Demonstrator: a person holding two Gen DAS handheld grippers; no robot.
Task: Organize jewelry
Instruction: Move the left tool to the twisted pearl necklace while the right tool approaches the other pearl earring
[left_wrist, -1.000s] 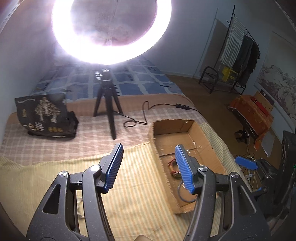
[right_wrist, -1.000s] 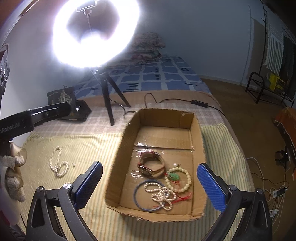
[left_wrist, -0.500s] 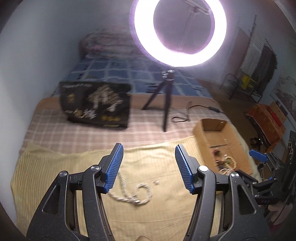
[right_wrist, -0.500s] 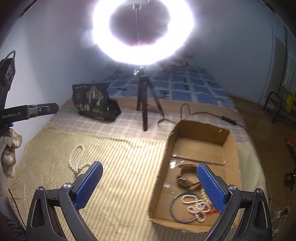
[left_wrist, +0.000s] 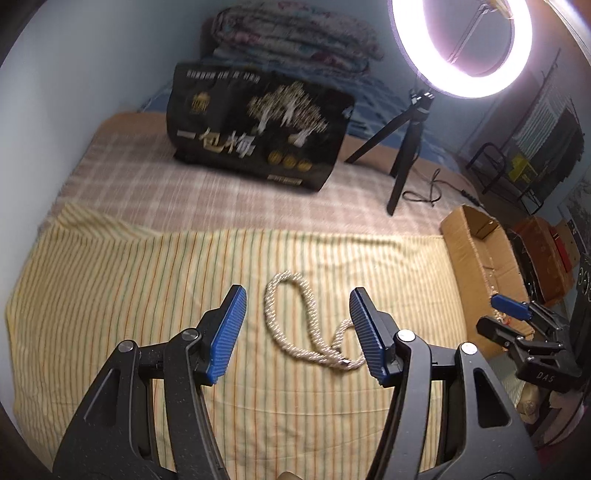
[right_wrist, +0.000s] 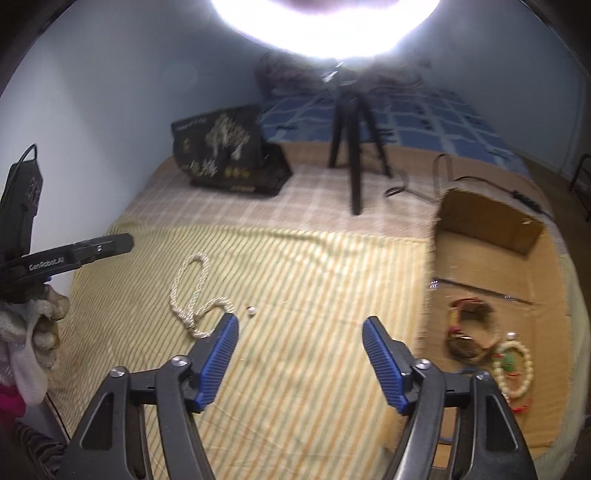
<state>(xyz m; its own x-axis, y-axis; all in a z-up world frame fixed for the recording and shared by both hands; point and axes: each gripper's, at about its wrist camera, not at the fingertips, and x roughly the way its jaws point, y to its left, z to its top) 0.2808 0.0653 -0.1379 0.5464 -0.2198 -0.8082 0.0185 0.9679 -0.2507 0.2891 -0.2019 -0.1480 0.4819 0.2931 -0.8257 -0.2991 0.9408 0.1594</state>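
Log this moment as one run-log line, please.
left gripper: open over pearl necklace on striped cloth | right gripper: open, empty, jaws just narrowed | cardboard box: holds bracelets

The striped yellow sheet (left_wrist: 155, 295) is mostly bare, so a gripper has lots of room to come down on it. Only the white bead necklace (left_wrist: 295, 325) and one tiny loose bead (right_wrist: 252, 311) lie there. At the far side, a black printed bag (left_wrist: 258, 136) and the tripod (left_wrist: 402, 162) of the ring light (left_wrist: 461, 48) stand on the checked blanket and block the way. A cardboard box (right_wrist: 491, 225) with raised walls shuts off one side.
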